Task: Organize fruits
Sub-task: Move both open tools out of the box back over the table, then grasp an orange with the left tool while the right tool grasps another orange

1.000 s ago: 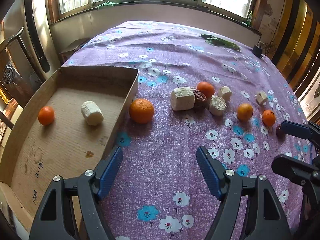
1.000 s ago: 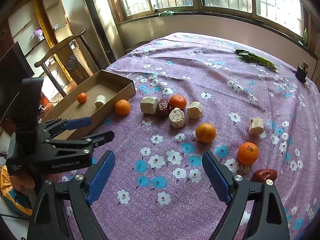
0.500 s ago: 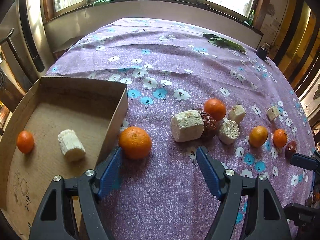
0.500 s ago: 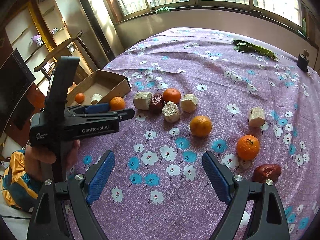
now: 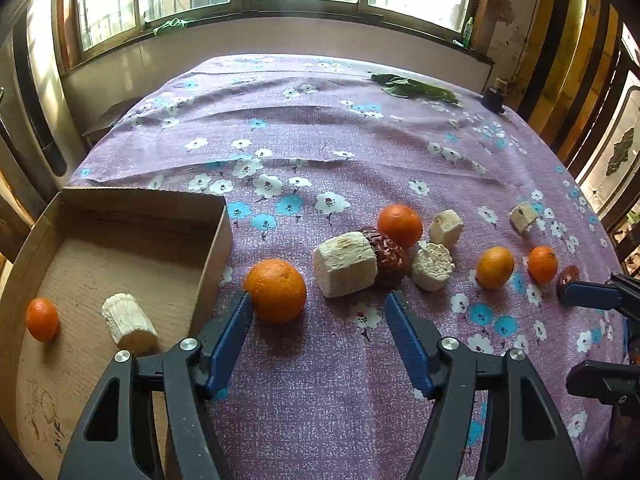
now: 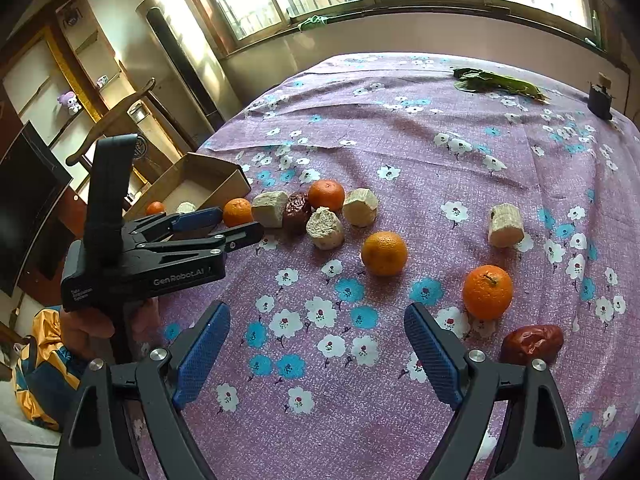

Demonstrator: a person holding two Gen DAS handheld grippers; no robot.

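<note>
Reaching toward the nearest orange (image 5: 275,290), we hold the left gripper (image 5: 318,318) with its jaws spread wide, the left blue pad just touching the fruit's side and the right pad well clear. We judge this orange is taken first because it lies closest to the cardboard box (image 5: 208,256), just beside the wall at its 3 o'clock. Inside the box, a small orange (image 5: 42,319) and a pale cut chunk (image 5: 129,323) already lie apart on the floor, so sorted pieces seem to collect there. Beyond the orange, toward 1 o'clock, a larger pale chunk (image 5: 345,258) touches a wrinkled red date (image 5: 386,256), clustered tightly enough that grabbing there would be awkward. Our right gripper (image 6: 316,344) hovers wide open and empty over the floral tablecloth (image 6: 400,140), waiting near another orange (image 6: 487,292) at its 2 o'clock.
</note>
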